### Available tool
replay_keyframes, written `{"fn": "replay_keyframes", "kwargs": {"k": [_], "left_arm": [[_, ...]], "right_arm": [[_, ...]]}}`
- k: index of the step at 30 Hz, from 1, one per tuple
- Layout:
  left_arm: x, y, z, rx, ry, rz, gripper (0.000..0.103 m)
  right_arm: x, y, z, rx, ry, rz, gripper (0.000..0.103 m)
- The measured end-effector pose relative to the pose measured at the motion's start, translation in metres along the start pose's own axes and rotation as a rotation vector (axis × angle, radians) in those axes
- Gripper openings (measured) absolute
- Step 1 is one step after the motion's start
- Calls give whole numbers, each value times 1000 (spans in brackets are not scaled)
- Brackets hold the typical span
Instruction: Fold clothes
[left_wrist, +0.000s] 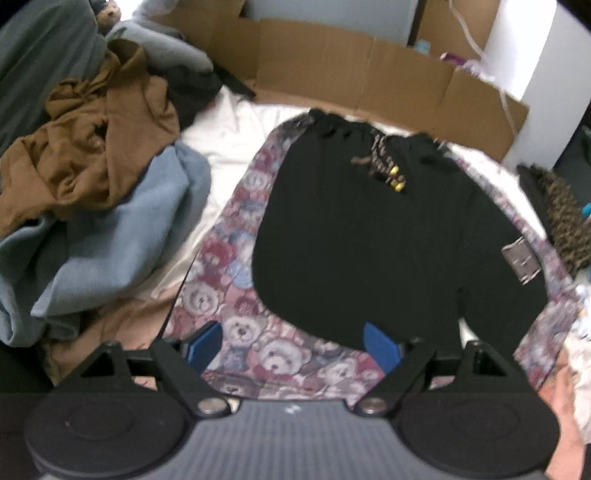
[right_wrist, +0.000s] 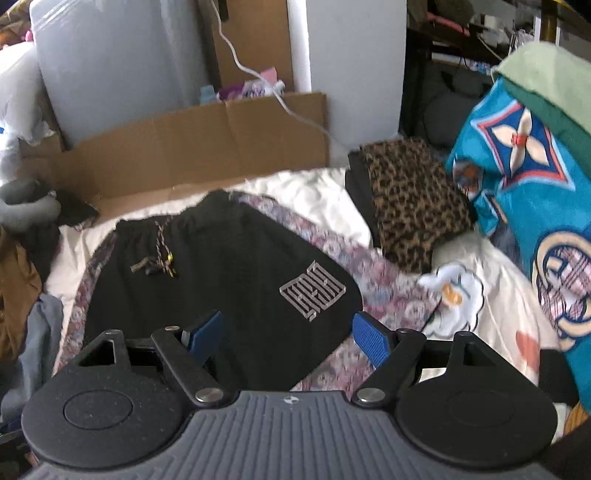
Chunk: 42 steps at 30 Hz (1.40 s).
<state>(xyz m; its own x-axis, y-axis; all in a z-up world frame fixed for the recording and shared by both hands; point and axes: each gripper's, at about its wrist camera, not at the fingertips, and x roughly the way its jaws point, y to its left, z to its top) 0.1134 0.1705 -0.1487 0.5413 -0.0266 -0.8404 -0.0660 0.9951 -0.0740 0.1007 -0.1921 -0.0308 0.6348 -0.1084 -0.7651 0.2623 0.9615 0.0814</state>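
Observation:
A pair of black shorts (left_wrist: 369, 236) lies spread flat on a teddy-bear print blanket (left_wrist: 236, 325), waistband and drawstring (left_wrist: 388, 166) at the far end. A grey square logo (left_wrist: 519, 260) marks one leg. My left gripper (left_wrist: 293, 343) hovers open over the near hem, nothing between its blue pads. In the right wrist view the same shorts (right_wrist: 221, 273) show the grey logo (right_wrist: 313, 290). My right gripper (right_wrist: 288, 338) is open above the near edge of that leg, with nothing between its pads.
A heap of brown (left_wrist: 88, 147) and blue (left_wrist: 110, 251) clothes lies at the left. Flattened cardboard (left_wrist: 332, 70) lines the far side of the bed. A leopard-print piece (right_wrist: 410, 199) and a teal patterned cloth (right_wrist: 524, 199) sit at the right, near a small white toy (right_wrist: 454, 291).

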Motion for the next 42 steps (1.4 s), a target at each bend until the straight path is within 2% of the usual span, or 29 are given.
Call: {"fn": "replay_keyframes", "kwargs": {"k": [2, 3, 7, 13, 18, 21, 25, 26, 28, 30, 35, 39, 42], "left_arm": [[5, 5, -1, -10, 7, 35, 84], [7, 8, -2, -22, 11, 47, 80], [10, 23, -3, -89, 20, 55, 76], [17, 31, -3, -119, 43, 76, 73], [0, 41, 12, -164, 7, 60, 71], [-22, 45, 31, -125, -31, 55, 71], [-35, 51, 46, -11, -42, 74, 71], [-33, 55, 48, 3, -30, 82, 71], [-27, 63, 48, 18, -2, 101, 64], [-20, 71, 48, 25, 30, 100, 53], [7, 88, 46, 49, 117, 86, 40], [35, 96, 40, 77, 207, 97, 28], [52, 102, 37, 74, 259, 81, 28]], "right_arm": [[4, 3, -10, -8, 11, -3, 83], [5, 5, -14, -16, 14, -3, 83], [10, 12, -29, -38, 26, -3, 83], [18, 19, -52, -56, 51, -6, 83], [33, 23, -78, -51, 102, -9, 83], [41, 27, -88, -43, 114, -3, 83], [48, 33, -97, -33, 105, -6, 83], [50, 35, -100, -31, 106, -4, 83], [53, 38, -105, -26, 108, 5, 83], [56, 42, -110, -30, 116, 19, 82], [64, 54, -122, -66, 134, 61, 80], [71, 66, -129, -93, 146, 116, 72], [77, 78, -135, -123, 156, 158, 66]]}}
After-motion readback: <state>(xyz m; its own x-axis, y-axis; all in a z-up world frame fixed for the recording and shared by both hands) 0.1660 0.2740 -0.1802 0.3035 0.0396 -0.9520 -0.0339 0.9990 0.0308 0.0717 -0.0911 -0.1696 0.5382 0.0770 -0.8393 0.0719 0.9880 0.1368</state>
